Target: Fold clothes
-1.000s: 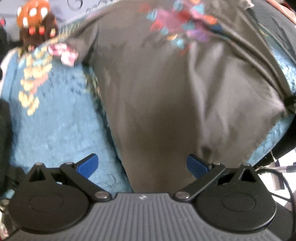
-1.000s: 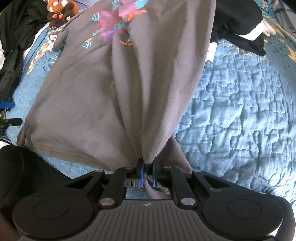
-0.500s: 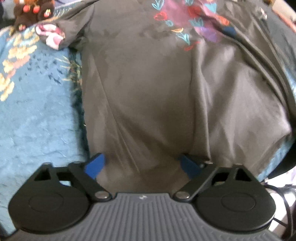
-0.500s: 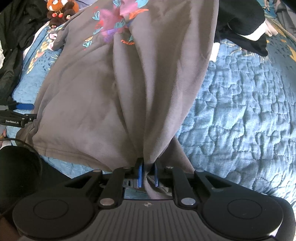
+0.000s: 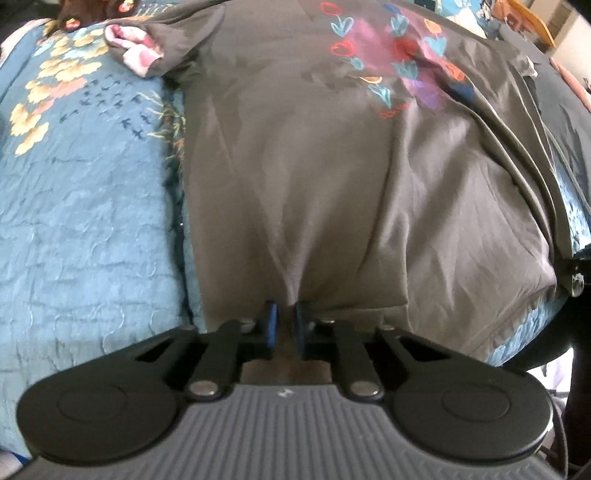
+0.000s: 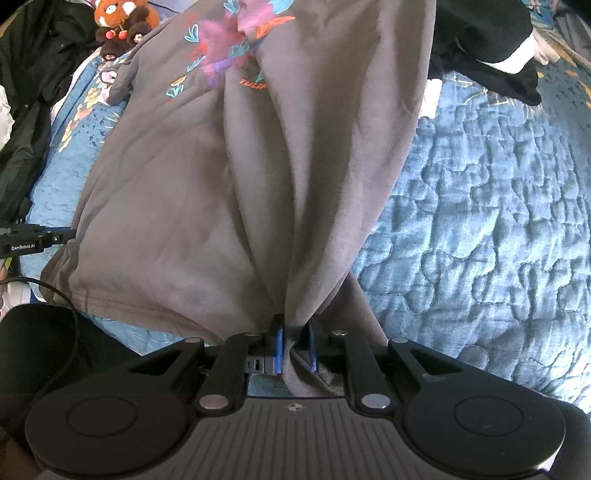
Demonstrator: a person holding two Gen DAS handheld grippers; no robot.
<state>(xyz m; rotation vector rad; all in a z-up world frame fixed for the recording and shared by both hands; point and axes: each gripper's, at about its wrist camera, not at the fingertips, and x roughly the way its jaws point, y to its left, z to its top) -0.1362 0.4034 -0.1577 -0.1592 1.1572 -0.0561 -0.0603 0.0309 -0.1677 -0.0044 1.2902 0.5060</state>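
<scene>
The hem of the grey shirt (image 5: 332, 177) is pinched by the closed left gripper (image 5: 285, 317) and right gripper (image 6: 293, 341), with open blue quilt (image 6: 480, 229) at the right.

A plush toy (image 6: 120, 27) sits on the blue quilt (image 6: 480, 221) beside black clothing (image 6: 33, 92).

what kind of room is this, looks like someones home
Most likely a bedroom in a home: the grey shirt lies spread on a blue quilted bedspread, a plush toy sits at its far end, and other dark clothes lie around.
</scene>
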